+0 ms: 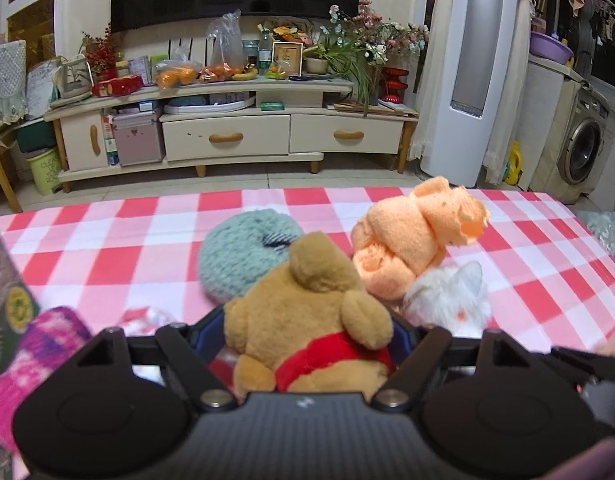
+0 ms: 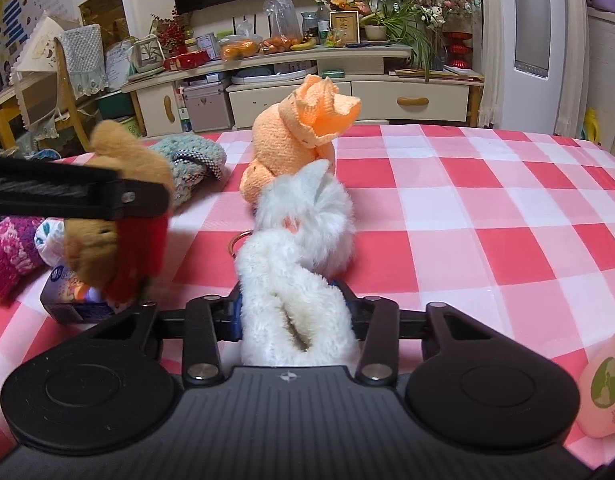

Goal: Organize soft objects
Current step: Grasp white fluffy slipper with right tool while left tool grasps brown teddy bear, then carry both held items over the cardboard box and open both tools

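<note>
Left wrist view: we see the left gripper (image 1: 307, 344) closed around a tan teddy bear (image 1: 307, 312) with a red shirt, fingers pressed in on both sides of the body, bear facing away from the camera. Just past the bear's head a teal knitted hat (image 1: 239, 260) lies on the checked surface (image 1: 119, 248). Right of the bear an orange knitted toy (image 1: 411, 236) sits on the surface, and a white fluffy toy (image 1: 451, 300) is just in front of it, touching it. At the left edge we see a pink and purple knitted piece (image 1: 39, 344). Behind the surface there is a TV cabinet (image 1: 227, 136) full of clutter and a washing machine (image 1: 583, 148) at far right.

Right wrist view: the right gripper (image 2: 295, 312) is clamped on the white fluffy toy (image 2: 299, 260), gripping its lower end, the rest of it stretching forward over the surface (image 2: 487, 208). A metal key ring (image 2: 238, 242) shows at the toy's left side. The orange knitted toy (image 2: 295, 140) stands right behind it, touching. At left the left gripper (image 2: 139, 196) comes in from the side holding the teddy bear (image 2: 119, 200), raised above a small purple box (image 2: 73, 300). We see the teal hat (image 2: 191, 164) behind the bear and the pink knitted piece (image 2: 11, 252) at the far left. A pale pouch with a green print (image 2: 605, 388) sits at the right edge.
</note>
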